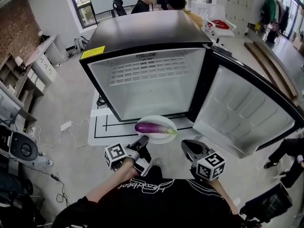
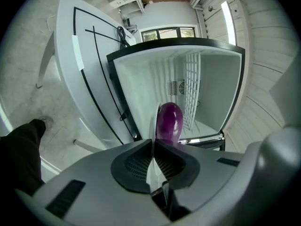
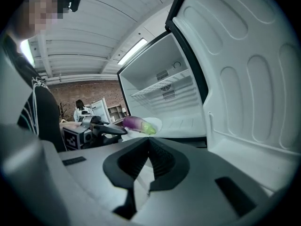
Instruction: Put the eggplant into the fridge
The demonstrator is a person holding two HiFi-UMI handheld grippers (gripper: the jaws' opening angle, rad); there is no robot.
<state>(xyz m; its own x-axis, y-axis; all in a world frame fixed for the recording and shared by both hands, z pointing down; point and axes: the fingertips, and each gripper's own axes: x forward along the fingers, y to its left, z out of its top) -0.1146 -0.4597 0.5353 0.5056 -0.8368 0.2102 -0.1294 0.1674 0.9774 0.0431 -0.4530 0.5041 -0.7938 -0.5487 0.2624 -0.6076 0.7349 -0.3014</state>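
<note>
While left gripper (image 1: 143, 140) jaws pinch the plate (image 1: 160, 118) rim, eggplant (image 1: 153, 128) lies just beyond them; right gripper (image 1: 191, 147) clenched empty.

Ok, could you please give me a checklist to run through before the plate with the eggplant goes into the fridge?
1. Fridge door swung open: ok.
2. Fridge floor free for the plate: ok, nothing shows inside.
3. Left gripper shut on the plate's rim: ok.
4. Eggplant lying on the plate, away from the gripped edge: ok.
5. Right gripper shut, holding nothing, beside the path: ok.
6. Grip firm enough to keep the plate level: cannot tell.
</note>
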